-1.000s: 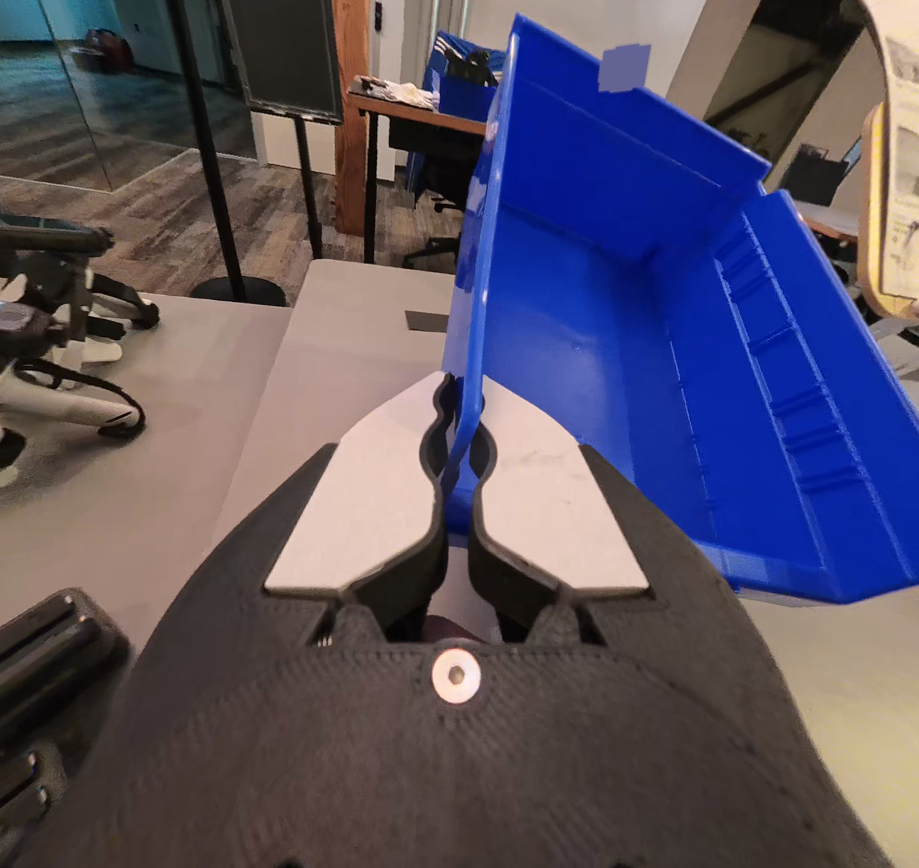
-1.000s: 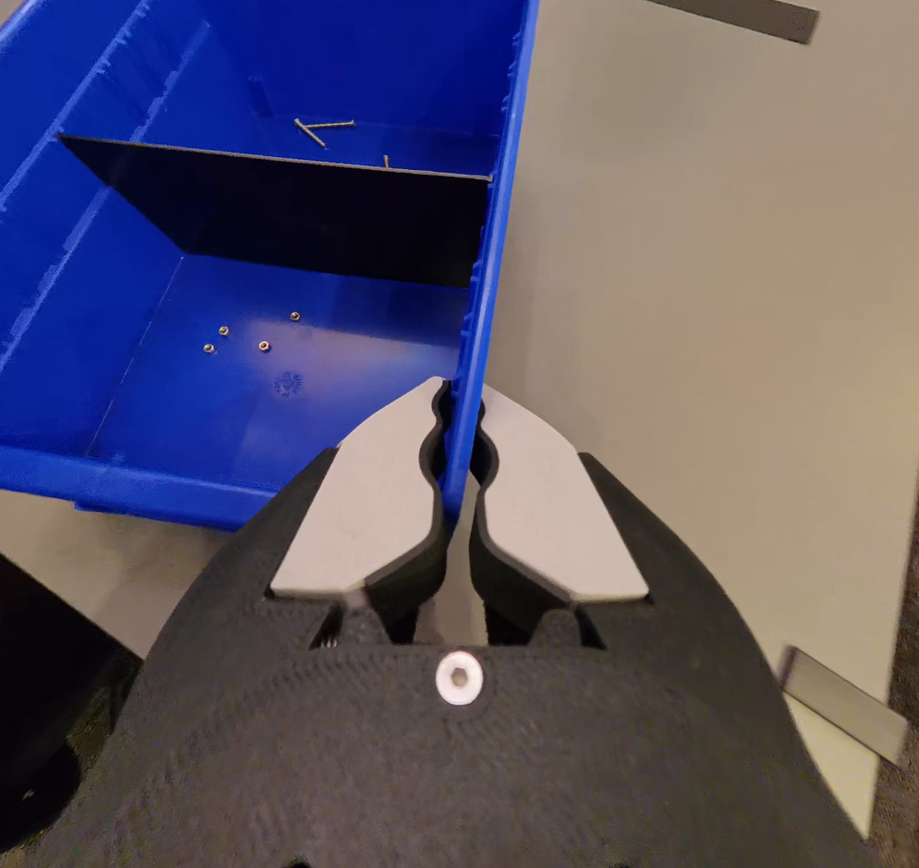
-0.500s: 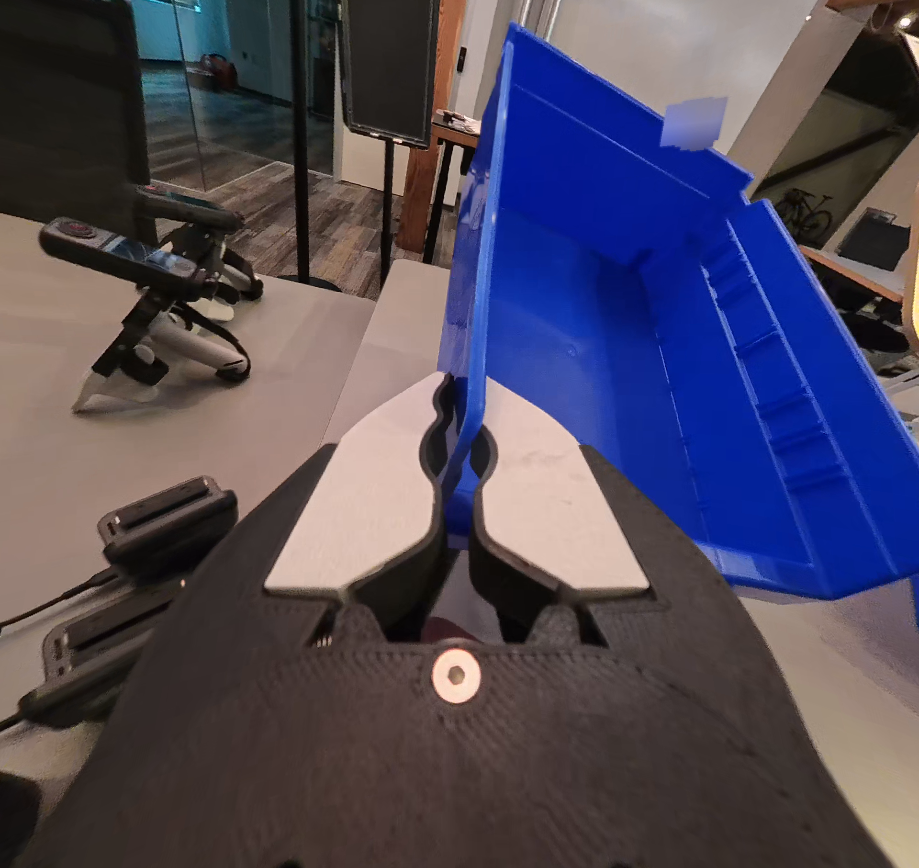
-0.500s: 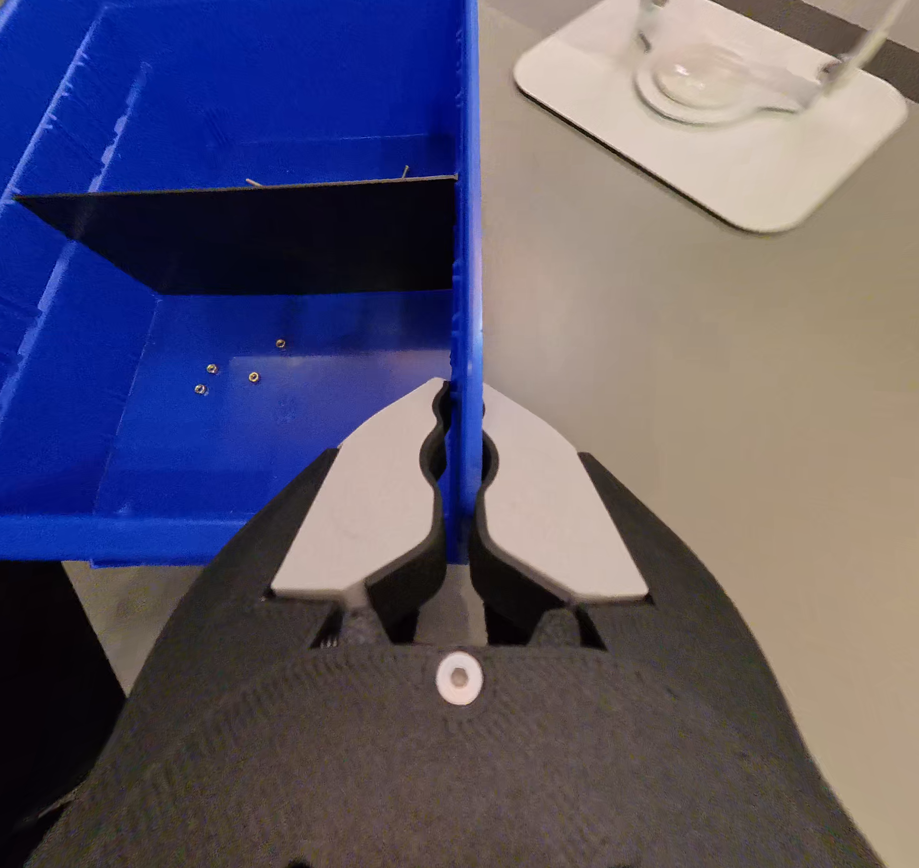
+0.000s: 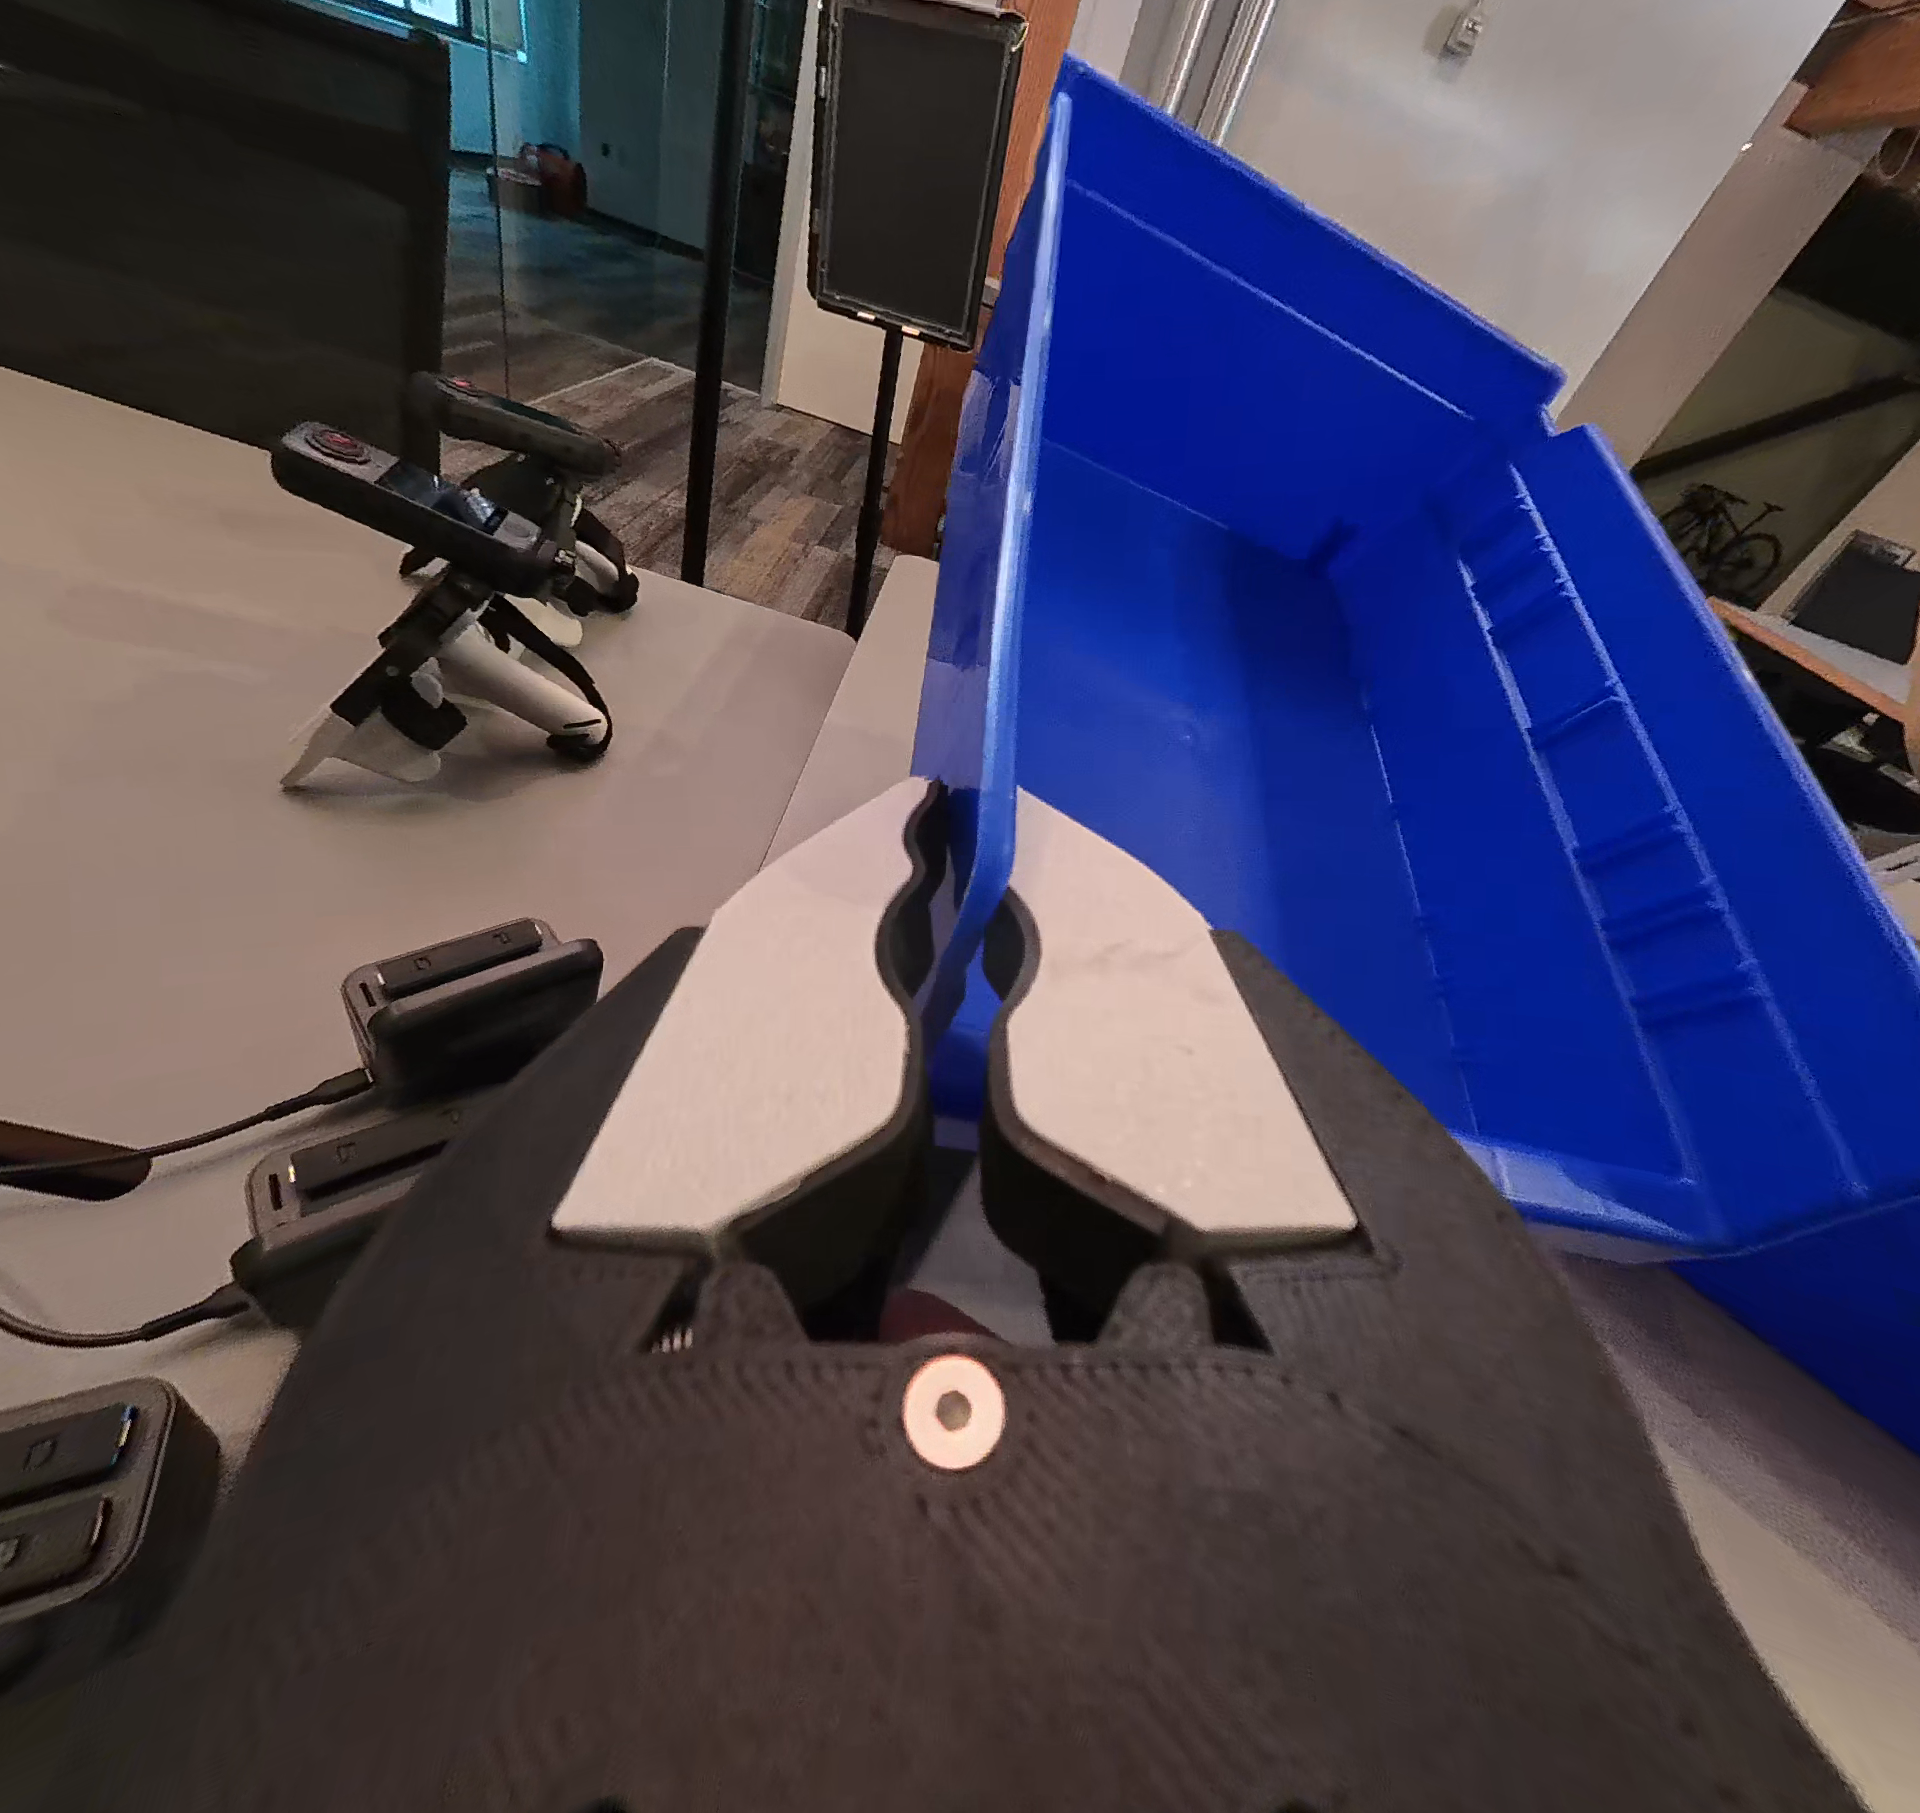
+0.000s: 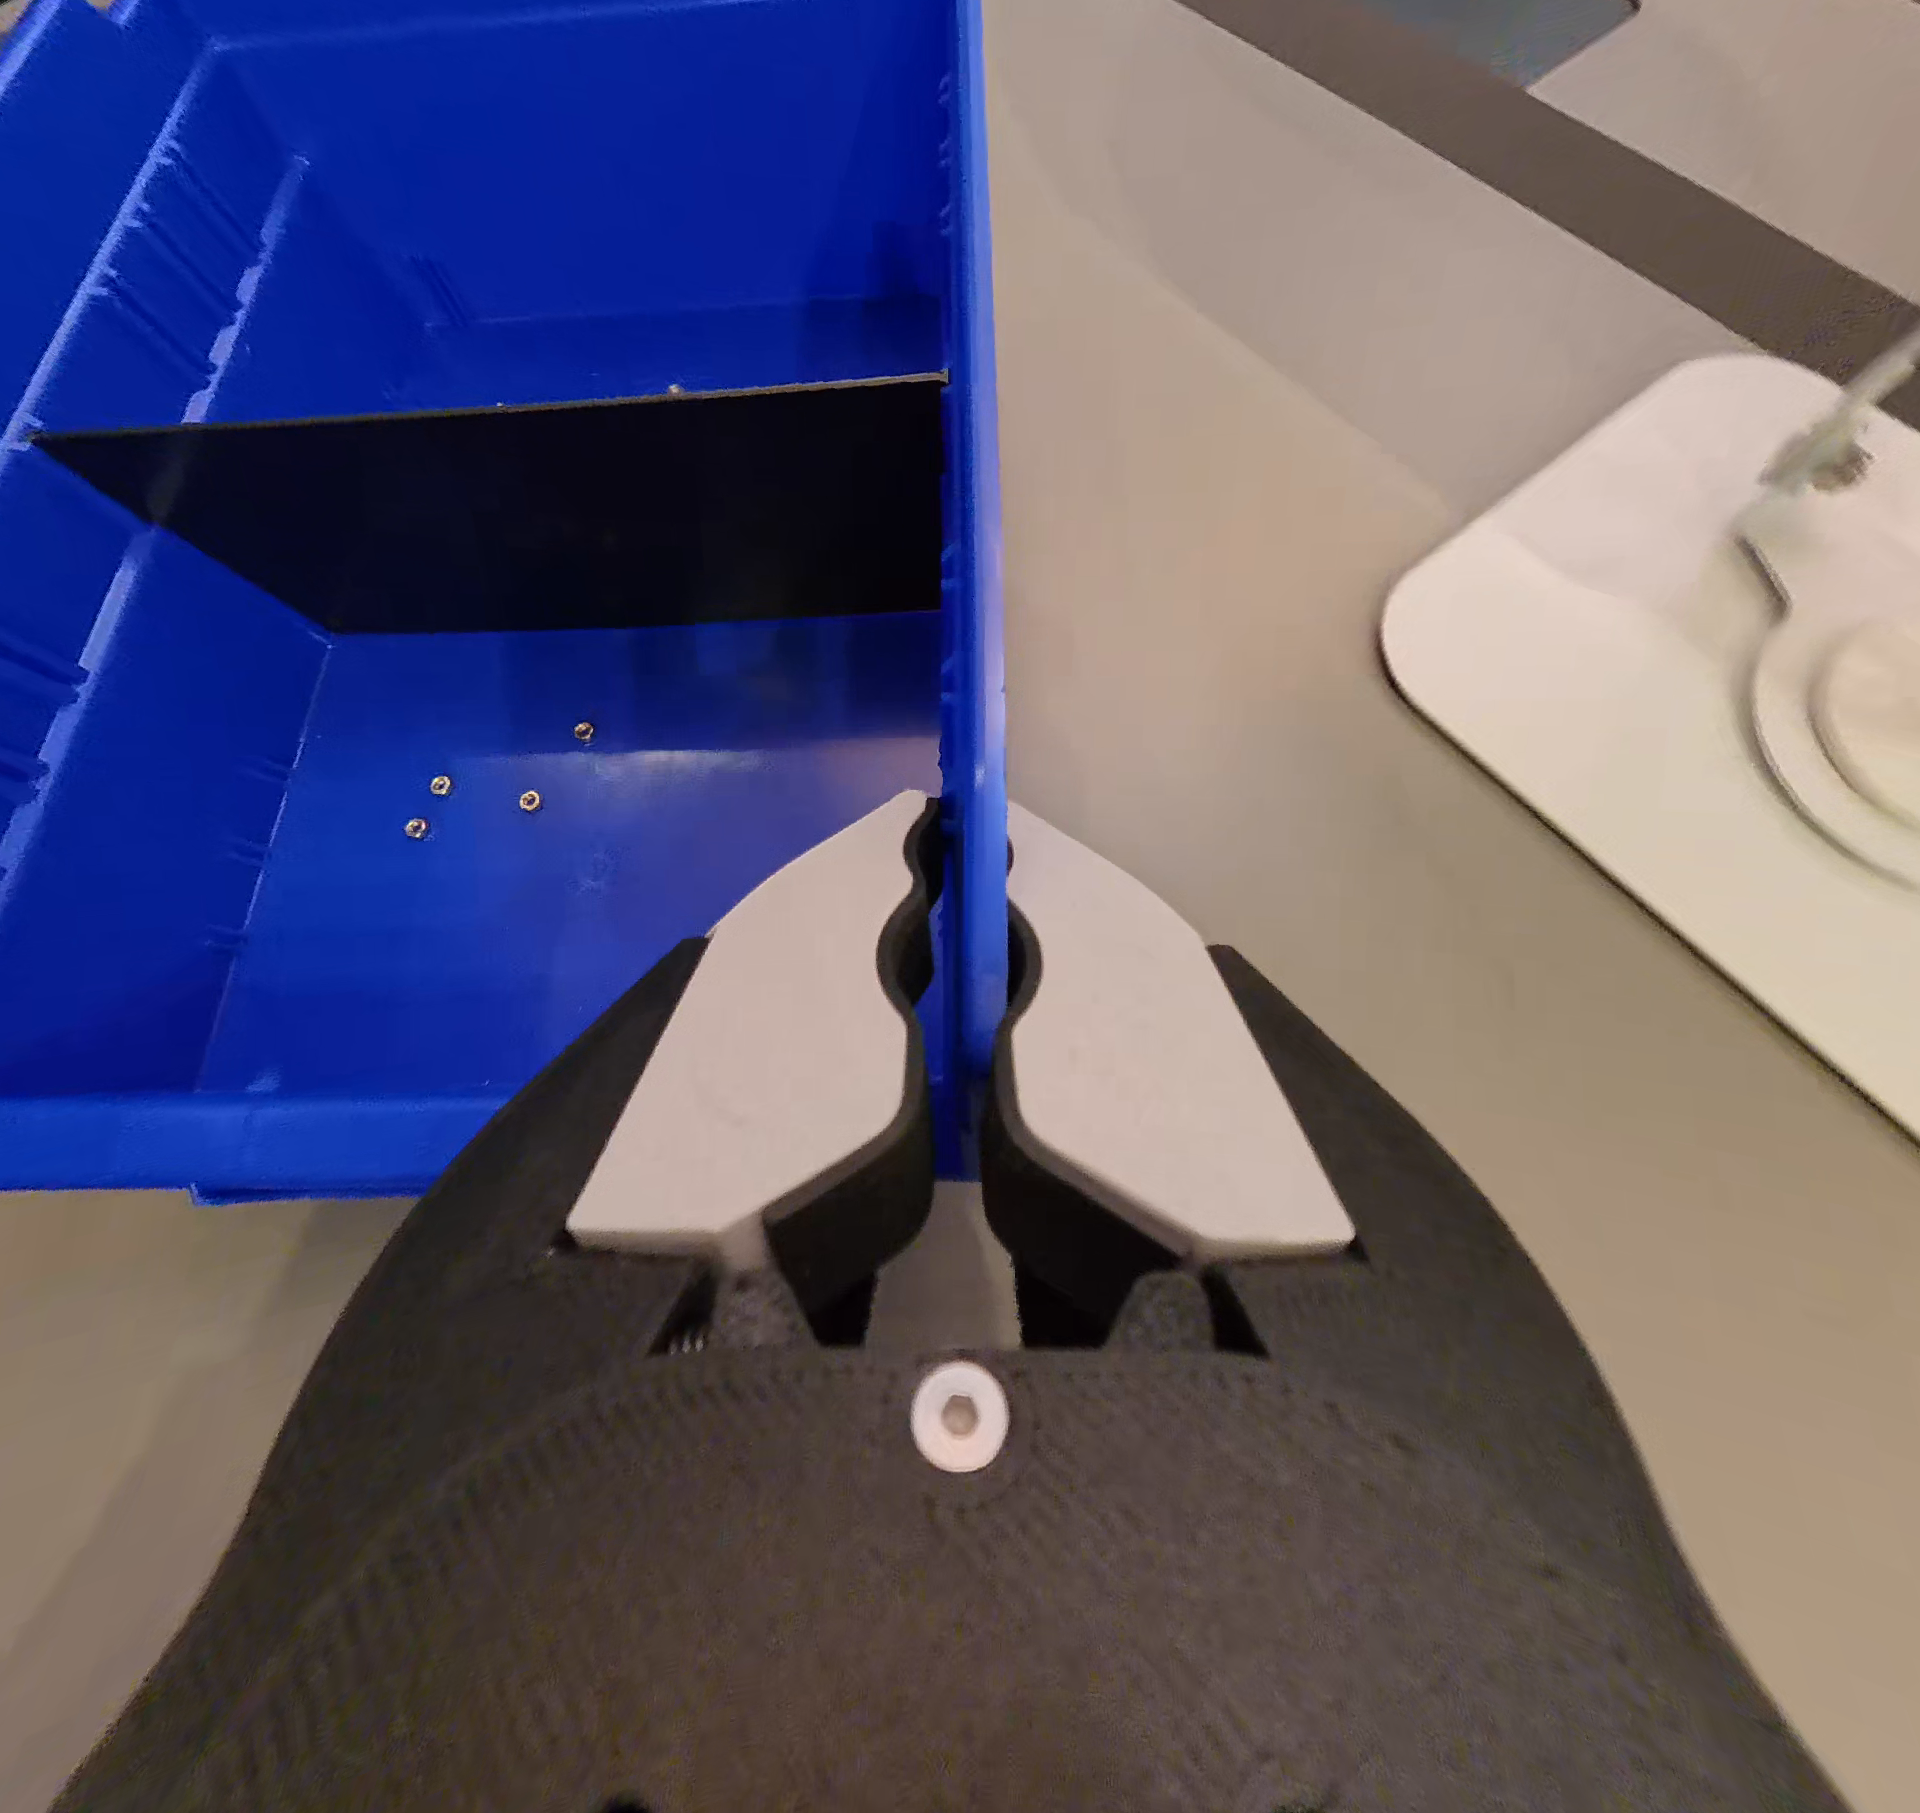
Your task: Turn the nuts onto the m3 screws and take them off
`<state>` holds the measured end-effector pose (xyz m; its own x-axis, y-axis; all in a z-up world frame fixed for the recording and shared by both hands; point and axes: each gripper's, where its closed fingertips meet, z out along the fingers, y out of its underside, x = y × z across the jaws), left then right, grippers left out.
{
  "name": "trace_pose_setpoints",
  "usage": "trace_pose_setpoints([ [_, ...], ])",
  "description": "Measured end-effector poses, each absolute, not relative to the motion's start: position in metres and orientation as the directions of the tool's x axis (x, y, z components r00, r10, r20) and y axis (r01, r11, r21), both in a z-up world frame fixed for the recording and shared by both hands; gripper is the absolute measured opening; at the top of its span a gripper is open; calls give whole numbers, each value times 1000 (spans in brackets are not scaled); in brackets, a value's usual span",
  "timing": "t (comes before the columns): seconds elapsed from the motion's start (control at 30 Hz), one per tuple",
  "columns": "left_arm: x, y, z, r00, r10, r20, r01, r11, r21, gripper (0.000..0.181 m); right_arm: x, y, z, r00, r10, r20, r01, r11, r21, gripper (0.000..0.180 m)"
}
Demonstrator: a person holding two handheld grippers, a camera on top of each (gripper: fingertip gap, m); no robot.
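The left gripper (image 5: 961, 828) pinches one side wall of the blue bin (image 5: 1299, 776). Four tiny nuts (image 6: 488, 792) lie in its near part, before a black divider (image 6: 520, 506). Maybe screws hide behind it. The right gripper (image 6: 966, 818) pinches the other wall.

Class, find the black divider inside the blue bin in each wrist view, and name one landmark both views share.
Left wrist view: not in it; only an undivided stretch of the bin interior shows.
Right wrist view: the black divider spans the bin, left of centre, beyond the nuts.
Shared landmark: the blue bin, each gripper clamping a side wall.
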<state>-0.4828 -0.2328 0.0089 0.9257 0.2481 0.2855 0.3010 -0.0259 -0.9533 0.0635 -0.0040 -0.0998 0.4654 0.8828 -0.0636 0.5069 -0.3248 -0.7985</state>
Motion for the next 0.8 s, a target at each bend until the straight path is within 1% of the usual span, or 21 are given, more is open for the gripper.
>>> trace_pose_setpoints([
  [0.03,-483,-233,9,926,248,286,301,-25,-953,4,51,1,-100,473,879,-60,503,-326,-801,5],
  [0.3,-486,-229,6,926,244,290,304,-21,-953,4,-35,47,-99,589,803,-86,427,-400,-811,4],
  [0.57,-492,-229,0,913,236,334,345,-5,-939,4,-94,85,-99,742,647,-173,254,-510,-822,4],
  [0.8,-495,-229,-1,903,220,368,375,15,-927,5,-136,94,-100,825,500,-265,86,-572,-816,7],
])
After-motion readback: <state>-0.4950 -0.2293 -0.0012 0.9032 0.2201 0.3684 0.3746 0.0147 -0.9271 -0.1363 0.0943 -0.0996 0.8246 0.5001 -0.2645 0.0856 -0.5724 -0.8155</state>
